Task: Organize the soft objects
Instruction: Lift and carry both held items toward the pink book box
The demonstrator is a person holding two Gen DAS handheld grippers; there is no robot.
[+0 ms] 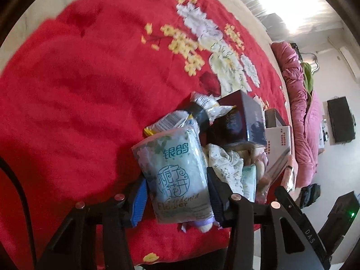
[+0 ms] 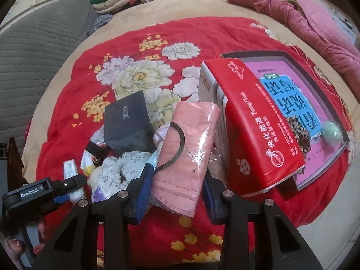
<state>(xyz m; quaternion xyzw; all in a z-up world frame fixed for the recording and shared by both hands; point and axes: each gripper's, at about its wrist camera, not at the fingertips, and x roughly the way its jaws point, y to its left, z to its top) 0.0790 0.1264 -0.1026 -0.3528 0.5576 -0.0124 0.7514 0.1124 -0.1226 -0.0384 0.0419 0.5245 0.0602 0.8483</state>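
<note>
Left gripper clamps tissue pack above red blanket. Right gripper clamps pink mask pack. Behind: floral cloth, dark box, red box, open tray.

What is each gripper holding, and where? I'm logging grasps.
Left gripper: tissue pack, by its sides. Right gripper: pink mask pack, by its lower sides.

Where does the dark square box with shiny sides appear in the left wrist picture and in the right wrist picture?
Left wrist view: the dark square box with shiny sides sits right of centre, behind the held tissue pack.
Right wrist view: the box sits left of centre, beside the pink mask pack.
Shared landmark: the red flowered blanket under the pile.
</note>
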